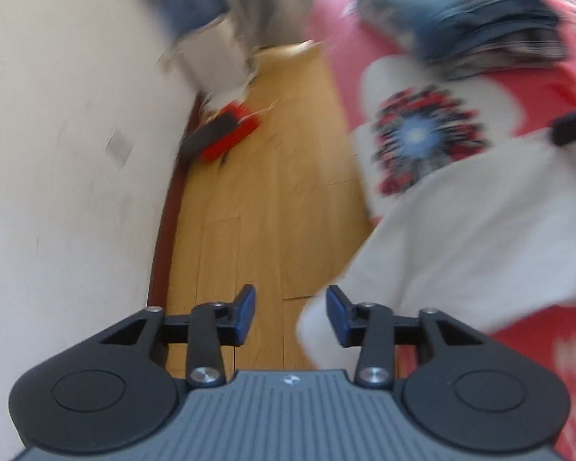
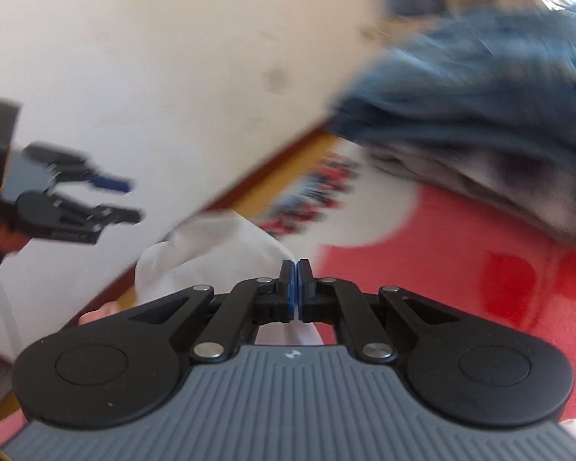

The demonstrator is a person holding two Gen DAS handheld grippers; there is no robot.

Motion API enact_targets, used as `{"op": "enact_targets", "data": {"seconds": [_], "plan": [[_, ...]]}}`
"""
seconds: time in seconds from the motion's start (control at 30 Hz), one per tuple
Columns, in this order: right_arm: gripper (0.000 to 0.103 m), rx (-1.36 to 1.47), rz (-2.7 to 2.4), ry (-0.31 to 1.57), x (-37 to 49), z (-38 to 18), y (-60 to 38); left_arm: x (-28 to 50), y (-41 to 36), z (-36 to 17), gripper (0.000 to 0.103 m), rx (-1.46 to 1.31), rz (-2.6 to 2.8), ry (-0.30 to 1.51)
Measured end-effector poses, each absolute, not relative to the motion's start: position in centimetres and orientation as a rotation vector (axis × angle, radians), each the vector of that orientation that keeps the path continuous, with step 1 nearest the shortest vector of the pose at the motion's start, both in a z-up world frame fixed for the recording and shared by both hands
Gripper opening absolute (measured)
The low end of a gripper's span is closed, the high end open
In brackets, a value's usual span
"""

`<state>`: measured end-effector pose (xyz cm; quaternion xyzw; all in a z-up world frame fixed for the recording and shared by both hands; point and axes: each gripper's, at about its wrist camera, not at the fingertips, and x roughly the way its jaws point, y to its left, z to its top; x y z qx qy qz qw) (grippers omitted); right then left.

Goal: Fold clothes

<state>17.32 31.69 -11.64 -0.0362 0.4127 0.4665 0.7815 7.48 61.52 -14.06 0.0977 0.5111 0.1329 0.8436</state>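
**White T-shirt pinched on the red bed cover**

The right gripper (image 2: 296,292) has its blue pads pressed together with a thin edge of the white T-shirt (image 2: 219,253) caught between them; cloth shows just above the tips and again below them. From that pinch the shirt bunches away to the left and back, toward its printed front.

The left gripper (image 1: 290,317) stands with its fingers well apart and nothing between them. Its right-side pad (image 1: 335,313) is just beside a loose white corner of the same shirt, and through the blur it is not clear whether the two touch. In the right wrist view this gripper (image 2: 124,201) appears to the left of the shirt, raised off it, jaws parted.

The T-shirt (image 1: 480,230) lies on a red bed cover (image 1: 537,365), with a lower part folded over toward the print (image 1: 422,138), a round red, black and blue design. Beyond the shirt, farther back on the cover, sits a pile of blue and grey clothes (image 1: 480,19), touching or nearly touching the shirt's far edge.

Left of the shirt, past the edge of the cover, runs a wooden floor (image 1: 257,211). On it, near the white wall (image 1: 76,153), lies a red and black brush (image 1: 222,134). Both views are motion-blurred, so finer detail is lost.
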Motion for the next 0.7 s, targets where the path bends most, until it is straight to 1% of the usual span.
{"op": "enact_targets", "data": {"seconds": [0.07,0.13,0.2,0.3,0.4,0.57,0.7], "plan": [[0.001,-0.049,0.94,0.921,18.4,-13.1,31.7,7.0,62.1,-14.7,0.04,0.152,0.302,1.064],[0.001,-0.009,0.912,0.93,18.7,-13.7,31.3,5.7,62.3,-15.0,0.044,0.114,0.31,1.046],[0.002,-0.003,0.906,0.908,18.4,-13.3,31.1,4.2,62.4,-15.1,0.046,0.093,0.31,1.034],[0.004,-0.023,0.883,0.856,18.3,-12.3,30.5,2.6,62.0,-14.9,0.046,0.048,0.311,1.013],[0.005,0.019,0.852,0.847,19.0,-10.8,28.5,1.1,60.7,-13.6,0.046,-0.003,0.295,0.965],[0.005,0.044,0.901,0.862,18.7,-7.5,23.9,-1.2,56.1,-10.7,0.048,-0.01,0.194,0.858],[0.005,0.031,0.958,0.914,16.5,-4.7,18.2,-1.4,50.4,-8.8,0.05,0.031,0.042,0.807]]}}
